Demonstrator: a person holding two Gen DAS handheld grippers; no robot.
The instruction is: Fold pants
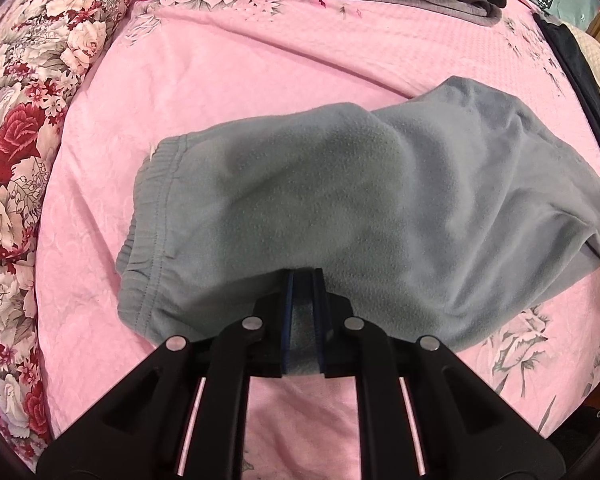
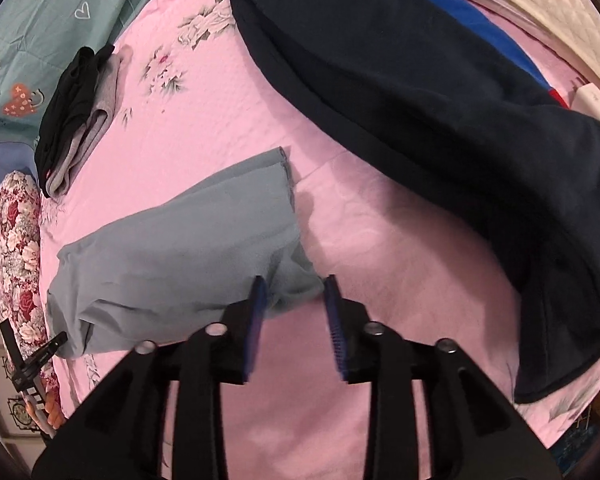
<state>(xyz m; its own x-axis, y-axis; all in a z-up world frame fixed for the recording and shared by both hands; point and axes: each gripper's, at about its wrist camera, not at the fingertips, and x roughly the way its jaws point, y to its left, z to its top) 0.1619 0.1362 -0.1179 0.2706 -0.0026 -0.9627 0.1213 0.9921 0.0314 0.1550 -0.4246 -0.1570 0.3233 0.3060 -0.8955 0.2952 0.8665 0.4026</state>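
One fold is laid in the grey pants (image 1: 340, 184). Fabric is pinched by the left gripper (image 1: 303, 280); the right gripper (image 2: 294, 286) is parted, empty. Fold may be dragged askew if left is lifted unreleased.

Left gripper (image 1: 303, 280): matte black plastic frame, four linkage arms fanning out from the base, each capped by a round silver pivot pin. Fingers (image 1: 288, 316) carry blue pads along their inner faces; bright metal rods show in the slots between the arms

Right gripper (image 2: 294, 292): same build, black arms, four silver pins, blue ribbed pads (image 2: 334, 320) with fine ridges visible on the right-hand one. Surfaces smooth, no labels or cables seen on either unit
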